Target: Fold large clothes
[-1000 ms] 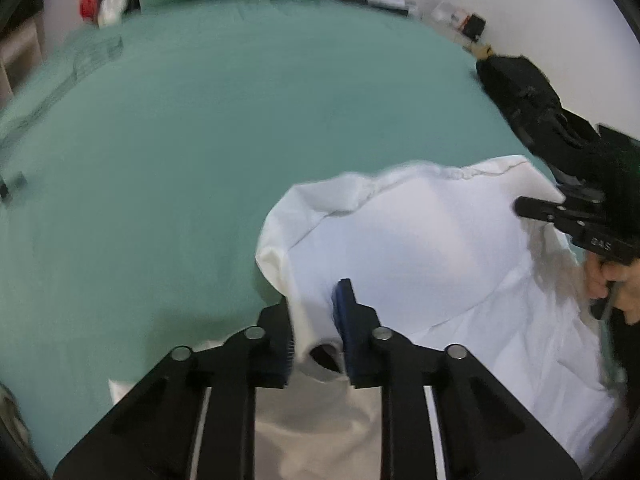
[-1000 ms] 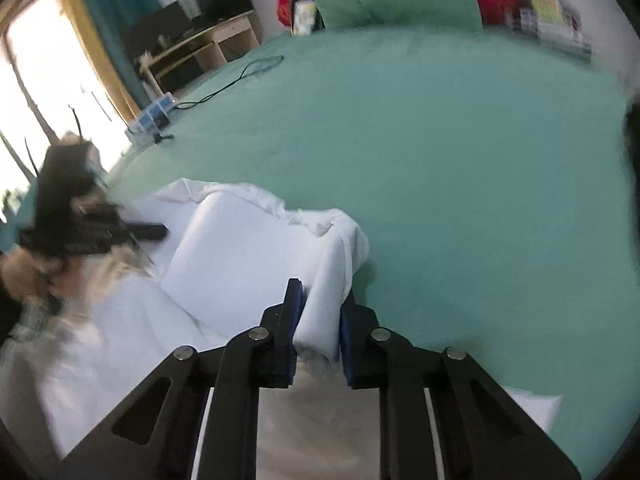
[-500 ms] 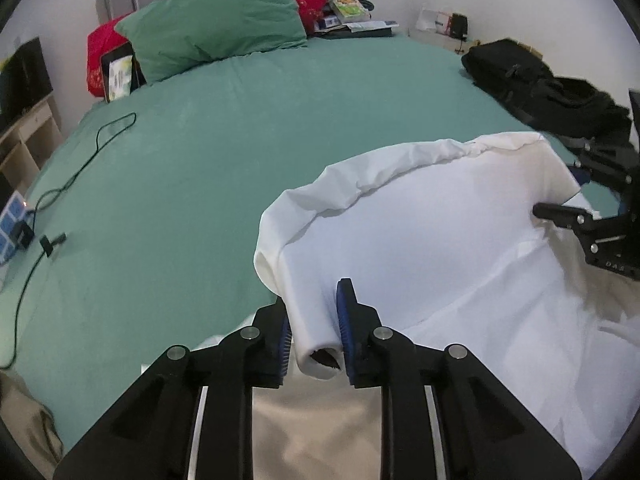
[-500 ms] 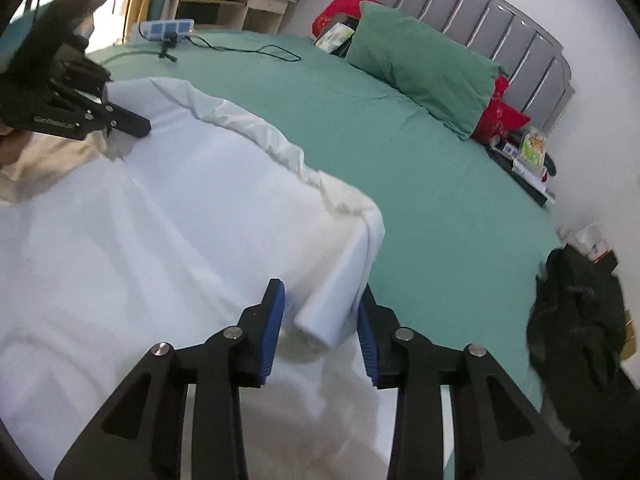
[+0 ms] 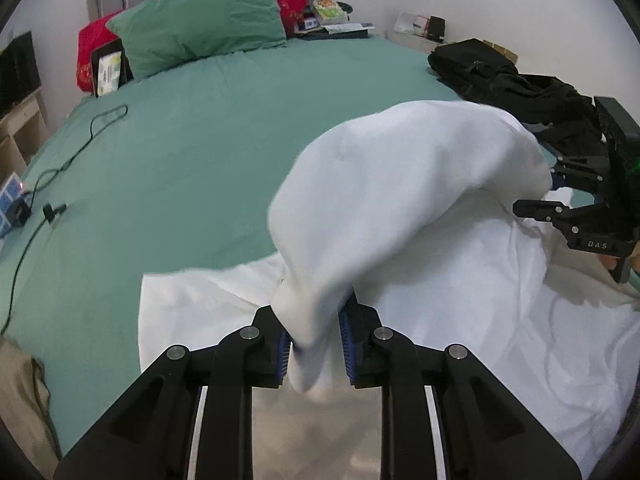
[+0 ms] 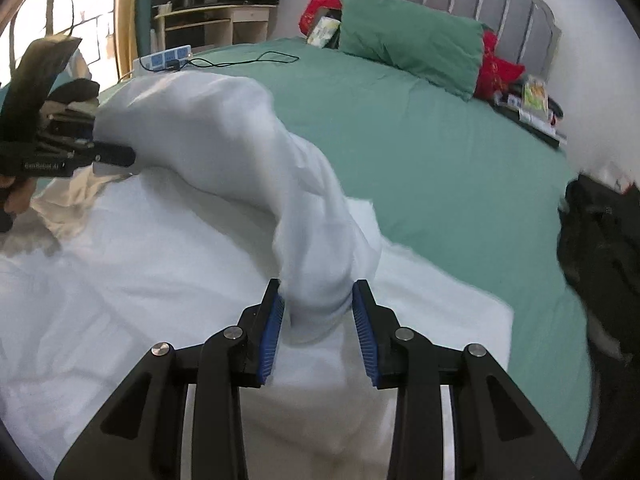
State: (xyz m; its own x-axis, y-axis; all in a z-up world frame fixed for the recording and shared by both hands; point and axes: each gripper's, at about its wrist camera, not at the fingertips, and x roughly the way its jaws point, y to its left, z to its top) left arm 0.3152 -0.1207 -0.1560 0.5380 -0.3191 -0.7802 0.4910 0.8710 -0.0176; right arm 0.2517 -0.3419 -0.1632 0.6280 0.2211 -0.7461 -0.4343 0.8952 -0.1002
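A large white garment (image 5: 460, 320) lies spread on the green bed (image 5: 200, 140). A lifted fold of it (image 5: 400, 184) arches between my two grippers. My left gripper (image 5: 314, 344) has the fold's end between its blue pads, jaws a little apart around the cloth. My right gripper (image 6: 318, 320) has the fold's other end (image 6: 316, 280) hanging between its pads, jaws wider, and the cloth looks loose there. The right gripper also shows in the left wrist view (image 5: 576, 216), and the left gripper in the right wrist view (image 6: 60, 156).
A green pillow (image 5: 200, 36) and red cushion (image 5: 90, 52) lie at the headboard. A black bag (image 5: 500, 76) sits at the bed's right edge. A cable and power strip (image 5: 24, 200) lie on the left side. A shelf and window (image 6: 192, 16) stand beyond.
The held fold has been lifted and carried back over the spread garment, billowing up. The right gripper's jaws have opened wider around the cloth.
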